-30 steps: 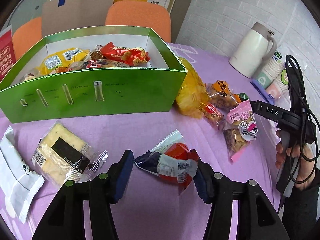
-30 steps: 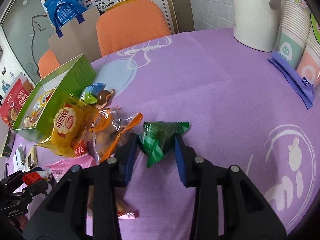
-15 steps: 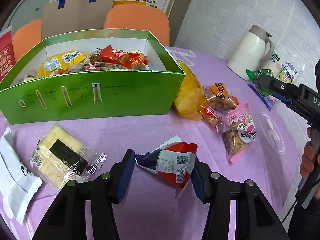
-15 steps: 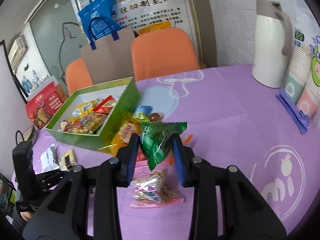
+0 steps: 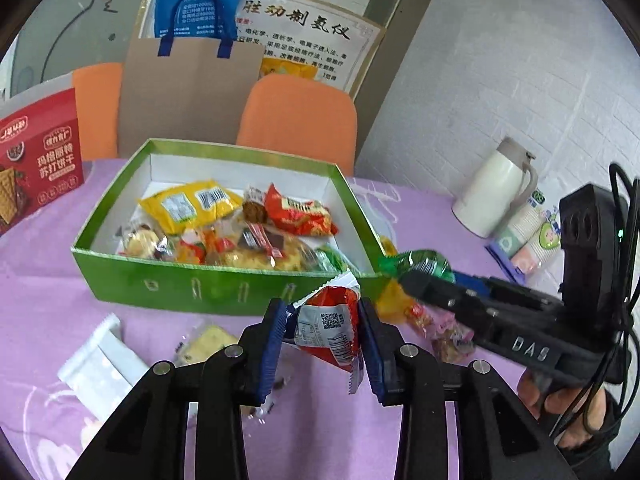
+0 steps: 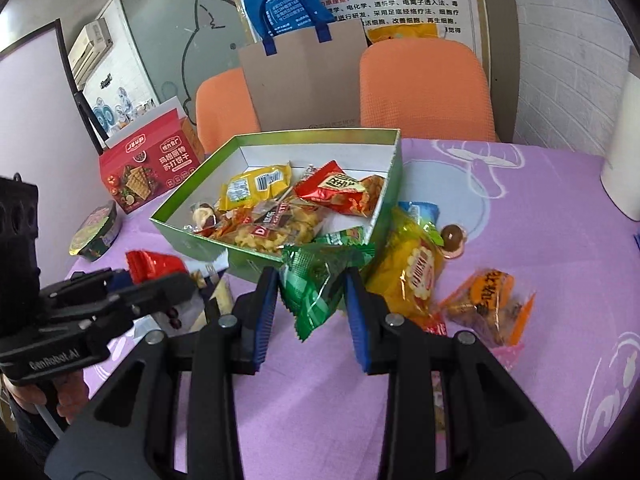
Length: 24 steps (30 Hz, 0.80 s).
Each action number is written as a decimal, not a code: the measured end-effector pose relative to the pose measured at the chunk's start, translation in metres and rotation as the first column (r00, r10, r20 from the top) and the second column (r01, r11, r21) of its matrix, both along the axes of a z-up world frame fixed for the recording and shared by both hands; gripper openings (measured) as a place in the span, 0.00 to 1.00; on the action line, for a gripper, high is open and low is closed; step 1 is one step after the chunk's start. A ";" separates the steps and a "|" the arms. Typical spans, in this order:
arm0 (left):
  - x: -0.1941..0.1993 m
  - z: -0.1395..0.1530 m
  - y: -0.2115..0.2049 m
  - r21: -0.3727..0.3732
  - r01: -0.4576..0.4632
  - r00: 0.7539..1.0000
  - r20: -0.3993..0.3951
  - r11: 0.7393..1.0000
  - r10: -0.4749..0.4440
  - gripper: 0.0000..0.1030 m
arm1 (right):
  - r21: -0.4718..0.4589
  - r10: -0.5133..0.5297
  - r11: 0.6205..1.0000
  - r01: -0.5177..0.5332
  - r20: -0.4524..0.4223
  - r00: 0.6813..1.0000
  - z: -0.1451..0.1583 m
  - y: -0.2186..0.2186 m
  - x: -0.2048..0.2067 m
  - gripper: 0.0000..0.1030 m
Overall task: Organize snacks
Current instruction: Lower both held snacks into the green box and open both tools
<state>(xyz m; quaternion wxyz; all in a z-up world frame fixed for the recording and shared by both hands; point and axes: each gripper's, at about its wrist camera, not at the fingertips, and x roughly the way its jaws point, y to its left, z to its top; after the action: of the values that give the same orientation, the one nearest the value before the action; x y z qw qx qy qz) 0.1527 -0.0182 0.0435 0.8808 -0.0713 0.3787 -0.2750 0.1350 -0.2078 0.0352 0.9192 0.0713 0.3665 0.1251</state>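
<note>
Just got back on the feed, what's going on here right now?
A person is sorting snacks into the green box on the purple table. The left gripper is shut on a red snack packet, held up near the box's front wall. The right gripper is shut on a green snack packet by the box's near corner. Neither packet is in the box. Several packets already lie inside, and a yellow packet and others wait outside.

White brick wall [image 5: 500, 80] on the right, a poster [image 6: 404, 4] with Chinese text behind two orange chairs [image 6: 424, 88]. Purple patterned tablecloth [image 6: 520, 208] covers the table. Frosted glass panel [image 6: 176, 32] with a cartoon outline at left, an air conditioner [image 6: 90, 46] beyond it; bright even light.
</note>
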 end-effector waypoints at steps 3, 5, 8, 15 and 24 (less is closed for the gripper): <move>0.023 0.012 0.003 0.009 -0.057 0.998 0.012 0.998 0.057 0.35 | -0.026 -0.010 1.000 0.010 -0.001 1.000 0.000 0.008 0.018 0.35; 0.039 0.015 0.001 0.035 -0.087 0.996 0.012 0.996 0.086 0.35 | -0.046 -0.030 0.998 0.030 -0.002 1.000 0.000 0.010 0.029 0.35; 0.060 0.014 -0.005 0.077 -0.122 0.992 0.000 0.990 0.122 0.36 | -0.078 -0.041 0.996 0.043 0.019 0.999 -0.001 0.014 0.042 0.36; 0.092 -0.014 -0.013 0.104 -0.100 0.993 -0.052 0.990 0.106 0.61 | -0.189 -0.052 0.980 0.065 0.073 0.996 -0.020 0.018 0.047 0.79; 0.074 -0.021 0.003 0.088 -0.173 0.984 -0.030 0.981 0.177 0.89 | -0.190 -0.106 0.975 0.116 0.058 0.993 -0.026 -0.001 0.030 0.98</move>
<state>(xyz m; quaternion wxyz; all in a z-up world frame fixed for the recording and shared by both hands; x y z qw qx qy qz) 0.2263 -0.0152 0.0222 0.8966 -0.0720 0.3986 -0.1789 0.1651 -0.2084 0.0096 0.9358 -0.0009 0.3503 0.0390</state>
